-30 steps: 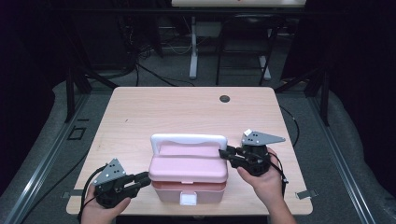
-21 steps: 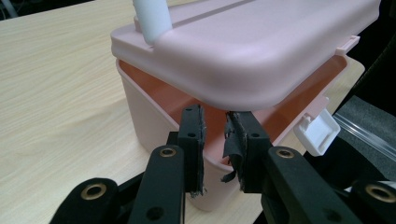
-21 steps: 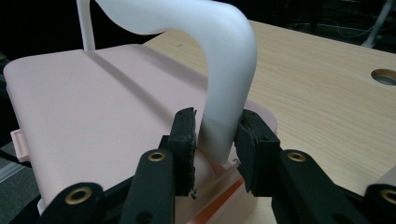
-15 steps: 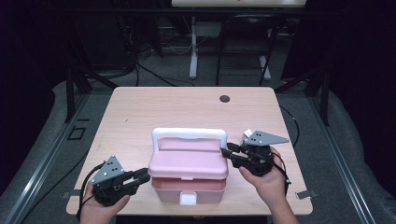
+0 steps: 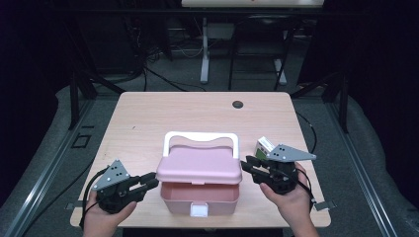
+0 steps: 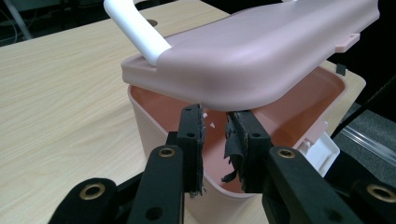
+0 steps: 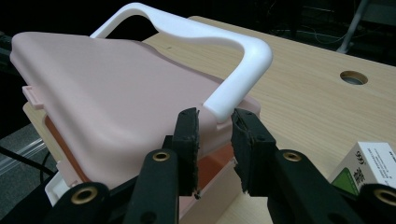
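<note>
A pink box (image 5: 200, 198) with a white front latch (image 5: 199, 211) stands at the table's near edge. Its pink lid (image 5: 199, 165) is tilted, with the front lifted off the box, and its white handle (image 5: 200, 137) lies toward the back. My left gripper (image 5: 148, 181) is at the box's left side. Its jaws are open under the lid's edge (image 6: 243, 100), just above the box rim. My right gripper (image 5: 247, 165) is at the right side. Its jaws have just been closing, with the handle's end (image 7: 224, 105) in the gap between them. Whether the pads touch it is unclear.
A small white and green carton (image 5: 264, 145) lies on the wooden table (image 5: 148, 118) just behind my right gripper. A round cable hole (image 5: 238, 104) sits at the table's far side. Dark floor, cables and table legs surround the table.
The lid's front edge has risen off the box, and the opening now shows beneath it. Both hands have stayed almost where they were.
</note>
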Motion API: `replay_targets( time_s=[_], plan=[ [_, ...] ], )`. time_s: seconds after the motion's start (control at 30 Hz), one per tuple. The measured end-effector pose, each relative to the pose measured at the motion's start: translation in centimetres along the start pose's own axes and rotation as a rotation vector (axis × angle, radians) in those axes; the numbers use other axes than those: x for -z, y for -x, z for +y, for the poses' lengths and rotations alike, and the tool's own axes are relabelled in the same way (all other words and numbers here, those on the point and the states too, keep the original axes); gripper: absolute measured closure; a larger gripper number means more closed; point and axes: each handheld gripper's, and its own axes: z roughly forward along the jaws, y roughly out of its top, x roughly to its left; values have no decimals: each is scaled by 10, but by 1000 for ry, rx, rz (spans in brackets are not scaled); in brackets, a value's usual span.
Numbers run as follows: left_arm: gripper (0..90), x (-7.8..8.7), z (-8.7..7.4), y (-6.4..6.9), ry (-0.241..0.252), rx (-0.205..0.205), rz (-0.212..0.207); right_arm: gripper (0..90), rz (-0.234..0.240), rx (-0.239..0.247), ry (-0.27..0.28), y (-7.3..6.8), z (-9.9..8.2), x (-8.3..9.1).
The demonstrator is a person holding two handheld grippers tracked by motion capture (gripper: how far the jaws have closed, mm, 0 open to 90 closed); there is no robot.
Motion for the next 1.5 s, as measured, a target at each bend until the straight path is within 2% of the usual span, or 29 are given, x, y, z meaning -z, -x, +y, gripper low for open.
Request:
replay_targets(
  time_s=[0.5,0.7,0.93,1.3,1.5],
  plan=[
    [747,3,10,-1,20,-5,3,720,-26,-18,-32,-3,-16,-2],
    [746,4,12,0,27,-10,2,719,-11,-31,-50,-4,-25,-2],
    [746,4,17,-1,34,-11,5,707,-7,-17,-88,-11,-36,-12],
    [747,4,20,-2,34,-13,7,704,4,-21,-133,-17,-47,-25],
    [747,4,23,-4,37,-12,8,707,-14,-2,-154,-19,-50,-28]
  ],
)
